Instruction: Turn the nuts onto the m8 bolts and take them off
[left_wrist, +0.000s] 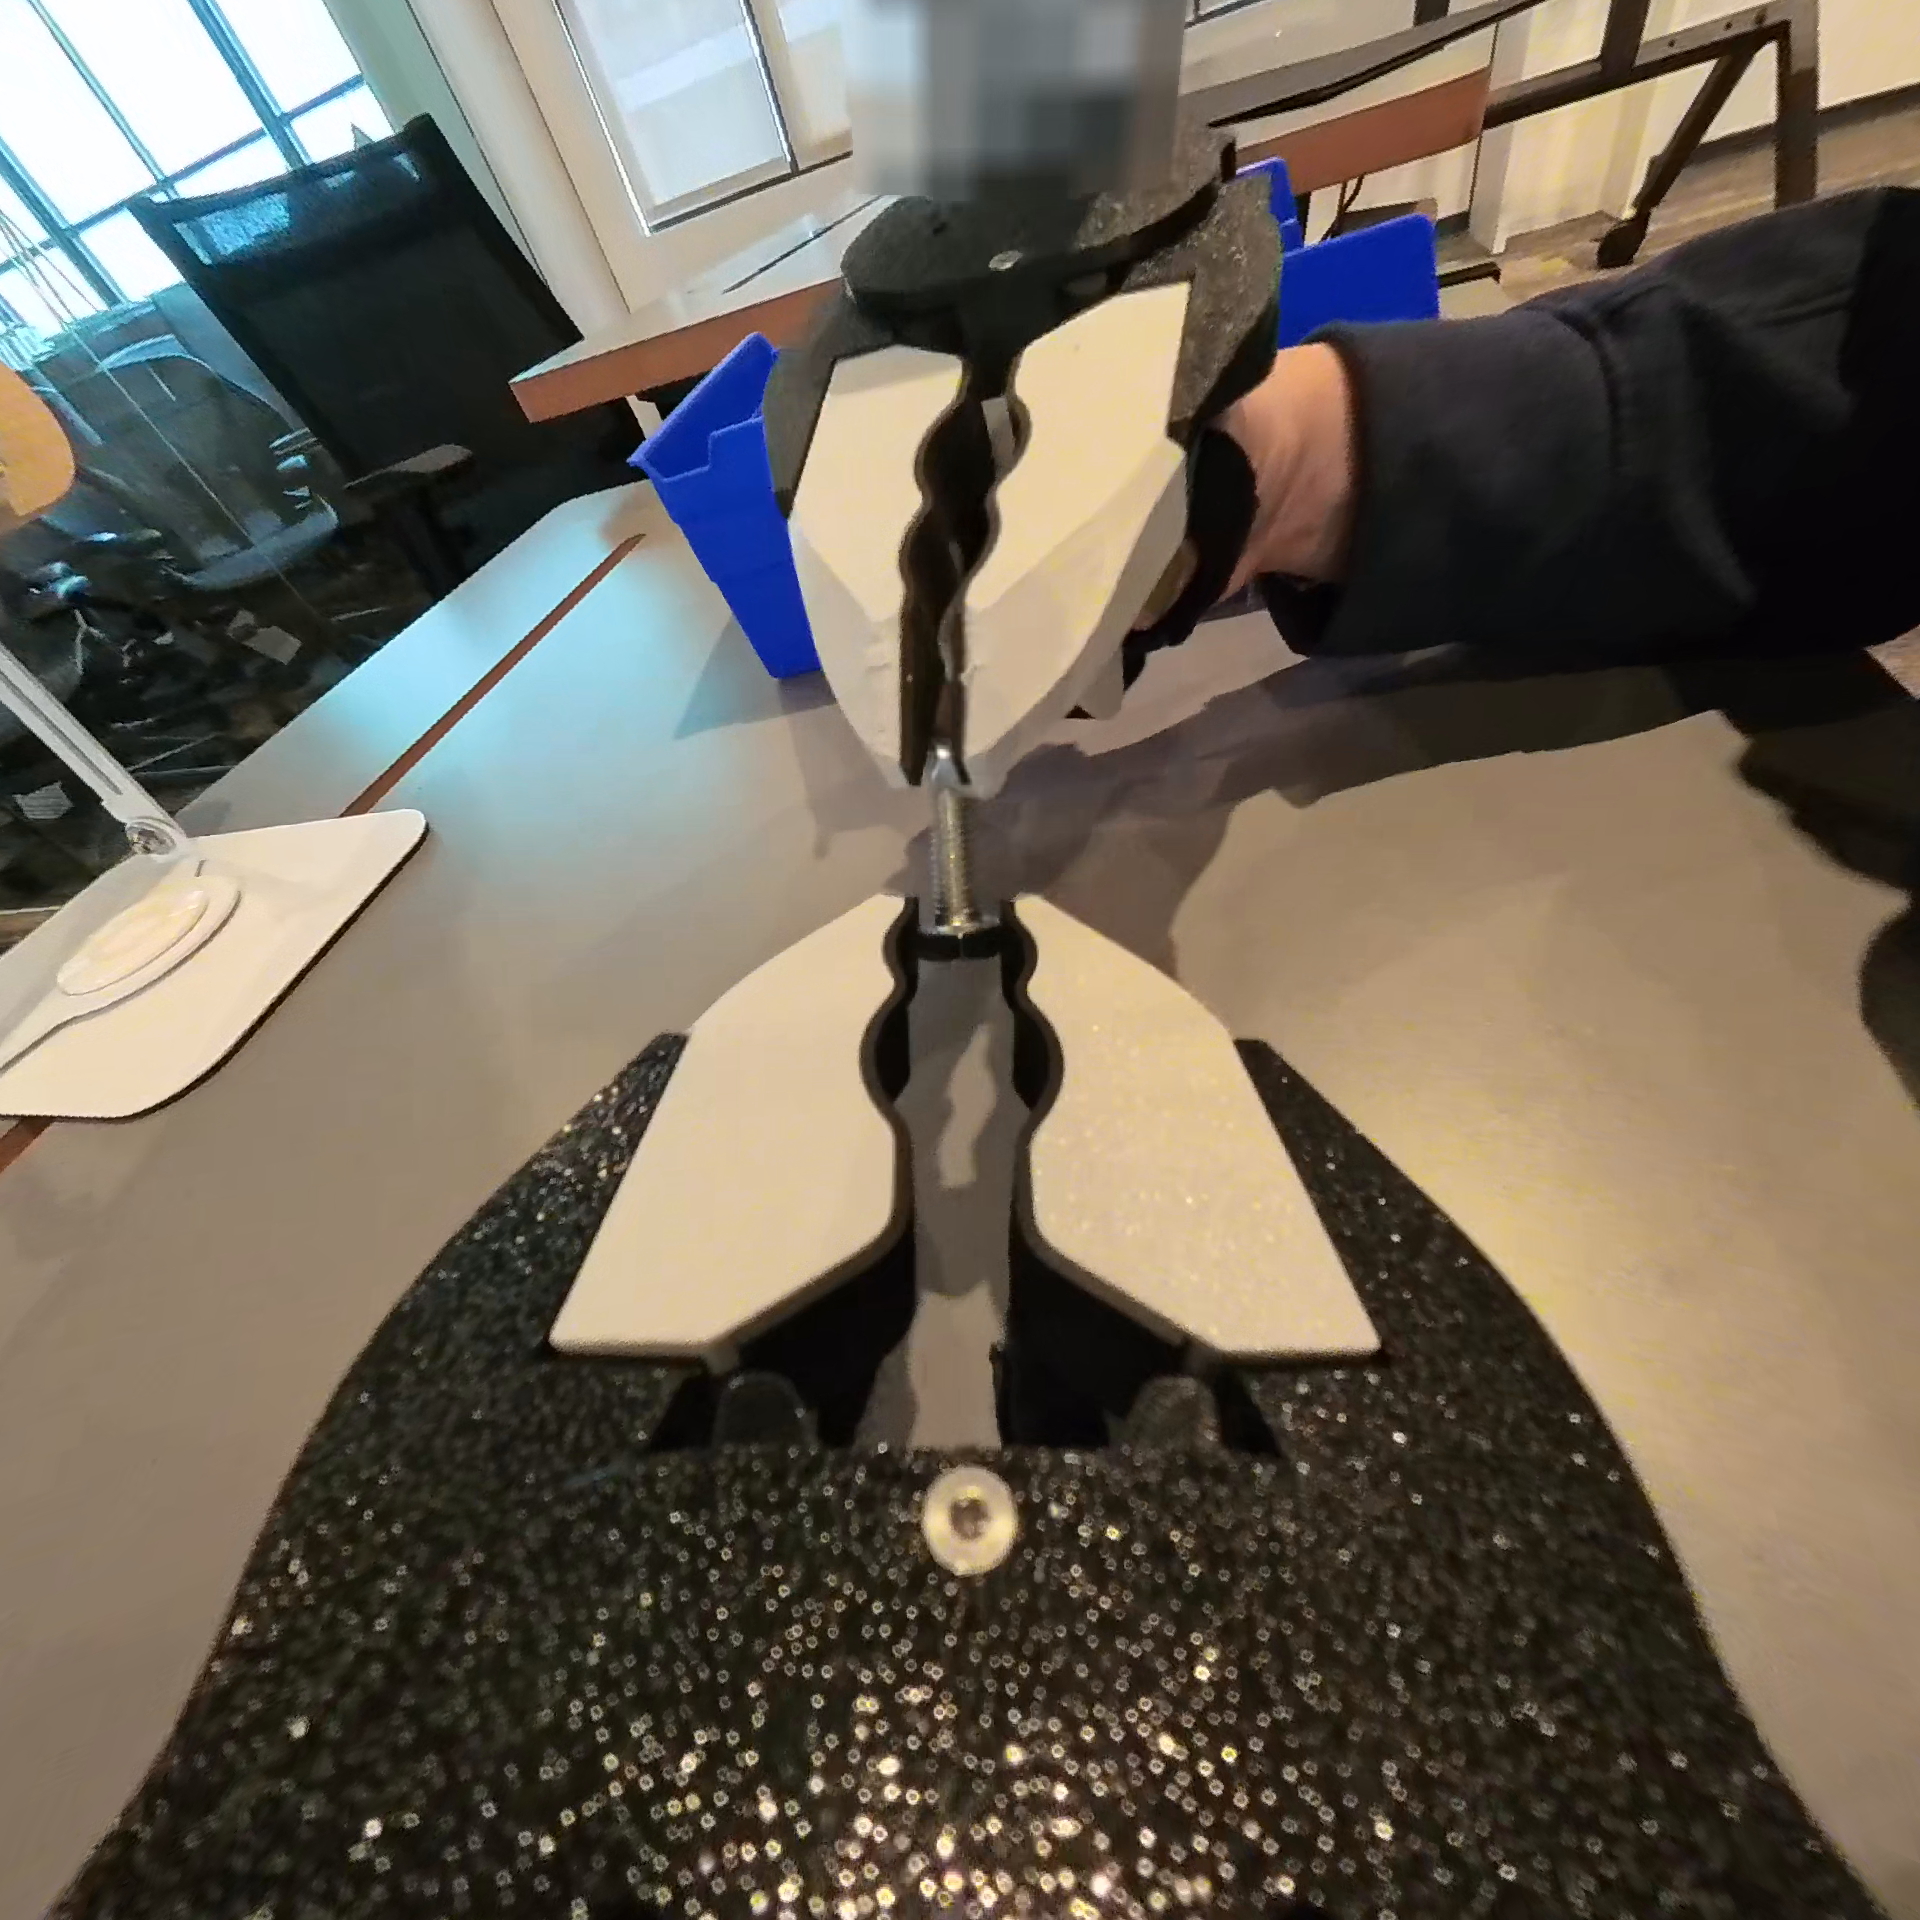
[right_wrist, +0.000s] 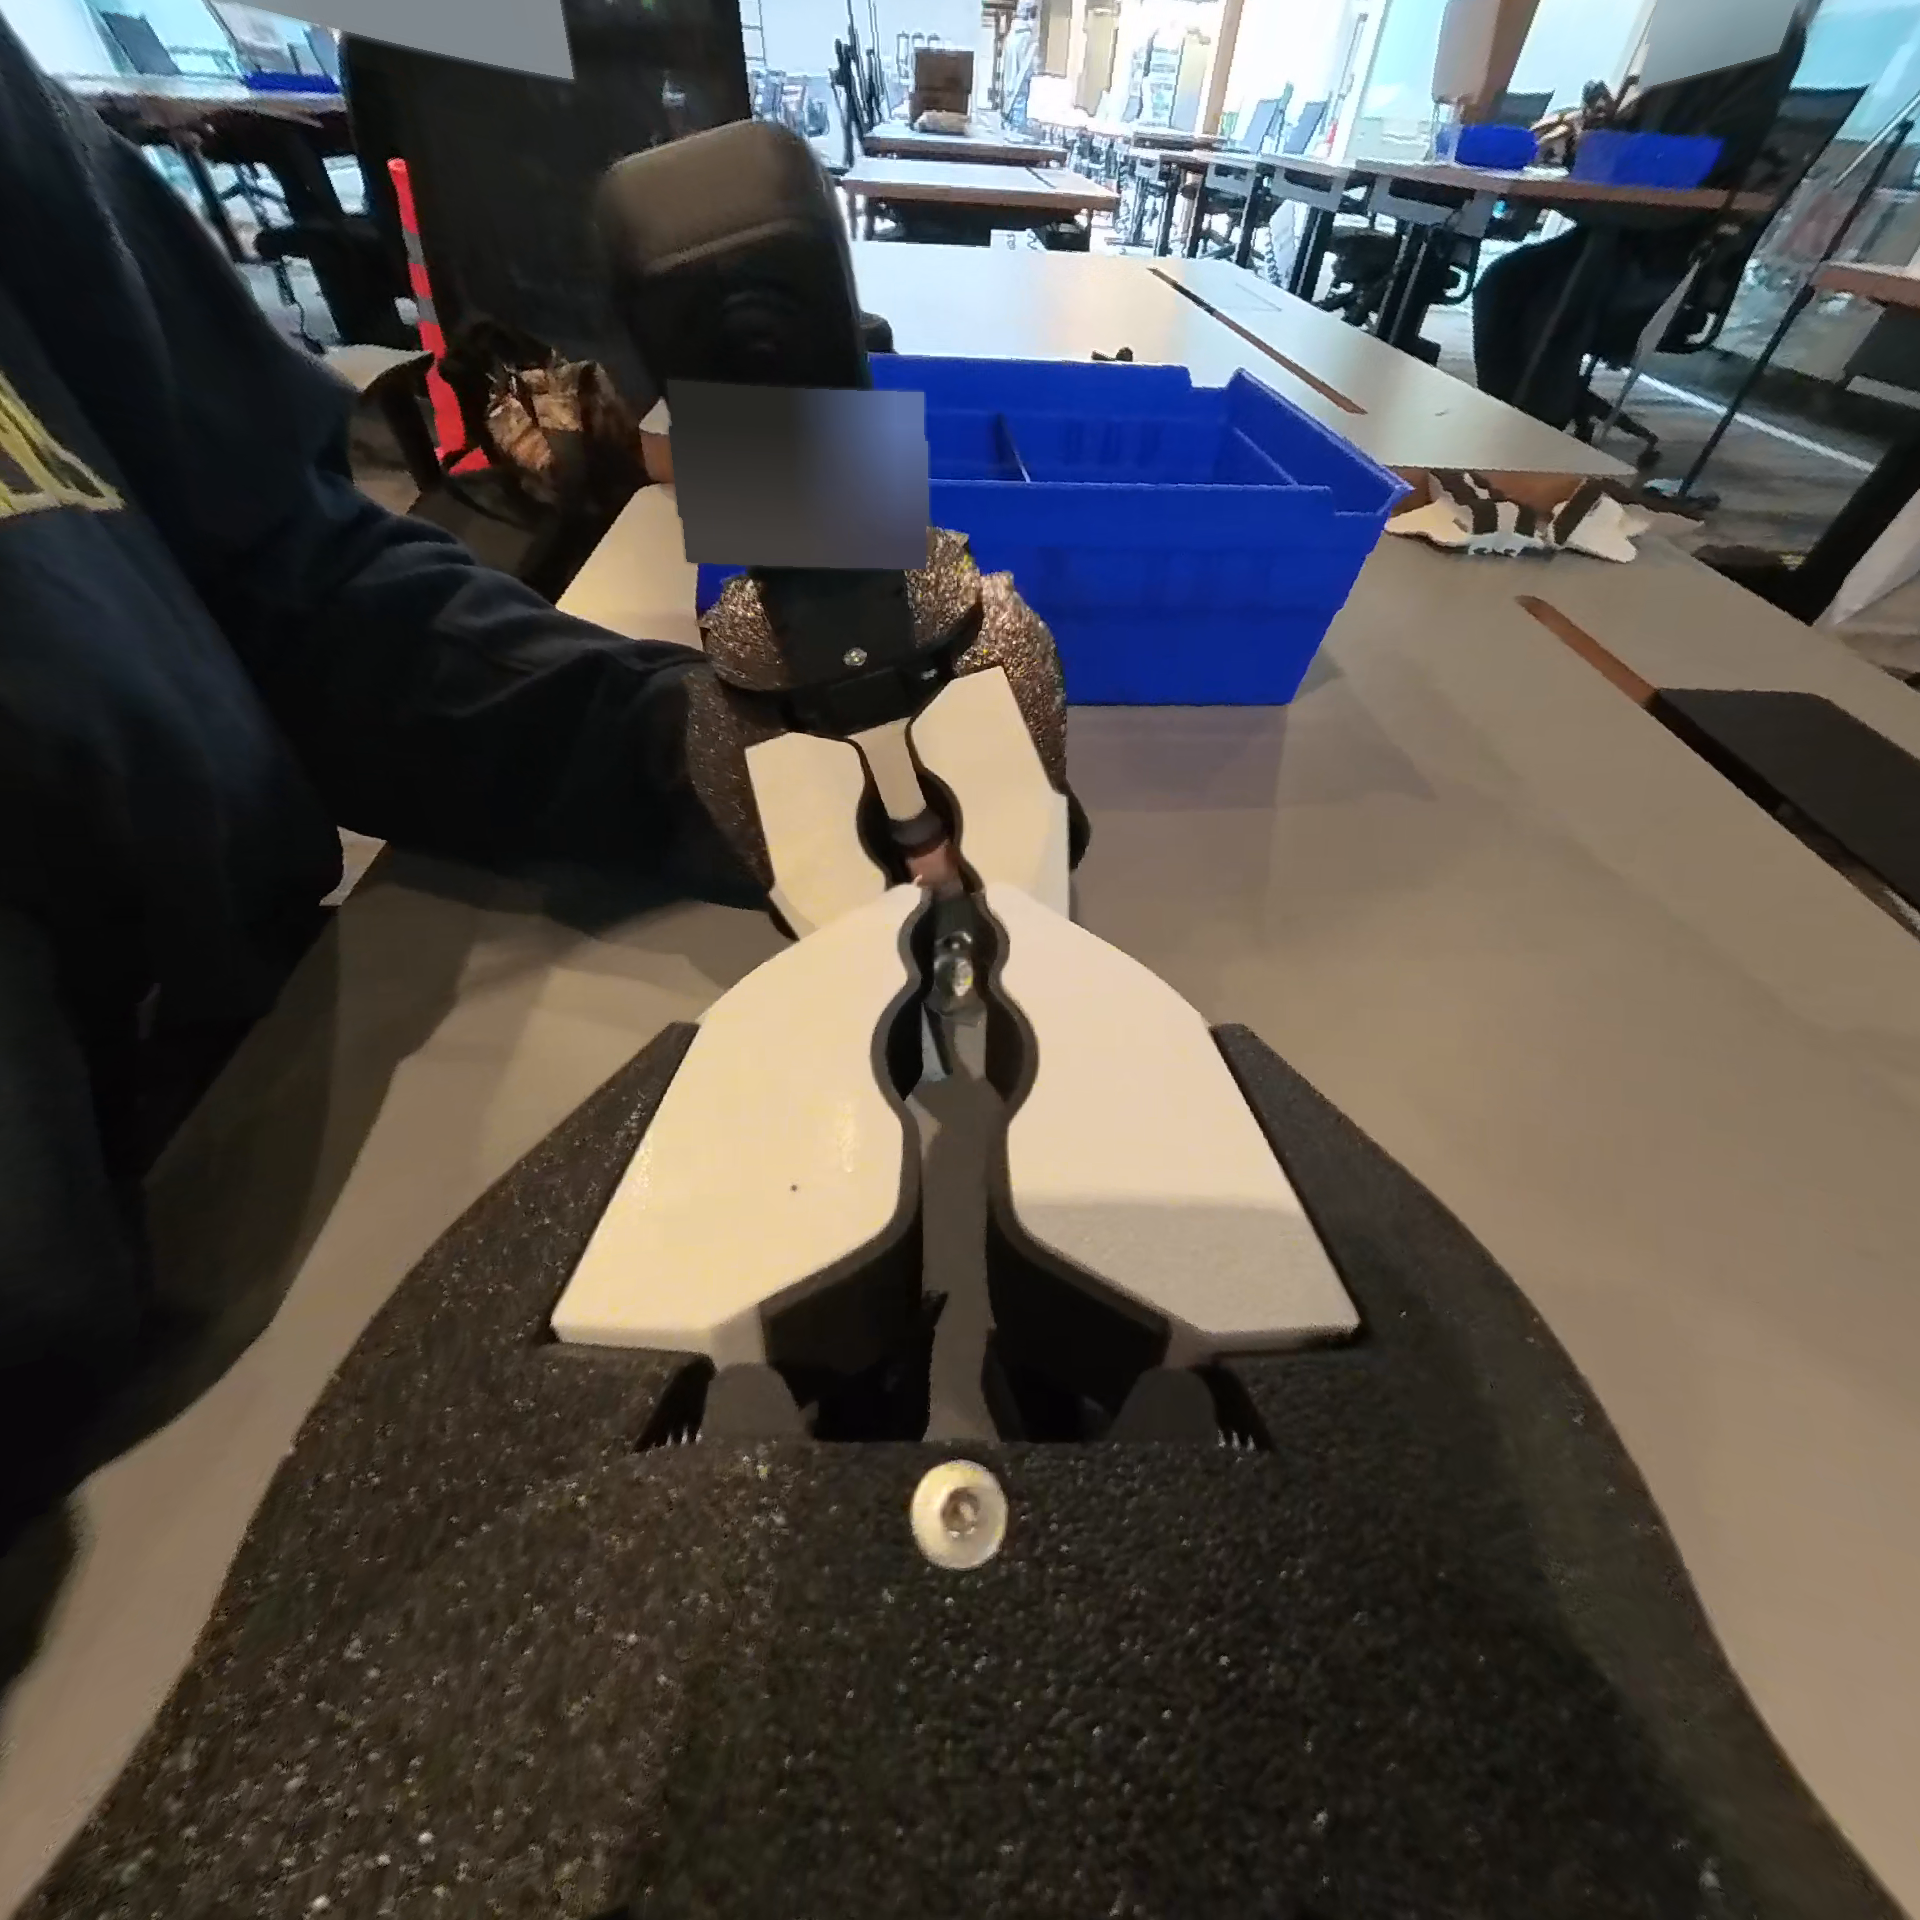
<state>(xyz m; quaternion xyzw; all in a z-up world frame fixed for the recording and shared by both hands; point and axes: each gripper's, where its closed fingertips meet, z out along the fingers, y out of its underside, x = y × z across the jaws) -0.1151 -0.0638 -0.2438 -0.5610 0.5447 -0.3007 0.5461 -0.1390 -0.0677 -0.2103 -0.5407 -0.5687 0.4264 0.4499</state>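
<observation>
At centre frame above a grey table (left_wrist: 1455, 1039), the left gripper (left_wrist: 954, 925) clamps the head end of a silver bolt (left_wrist: 954, 862), its threaded shank running up the frame. The right gripper (left_wrist: 940, 769), held by a dark-sleeved hand (left_wrist: 1299, 478), pinches the shank's far tip. A blue bin (right_wrist: 1143, 540) sits behind, at upper centre.
</observation>
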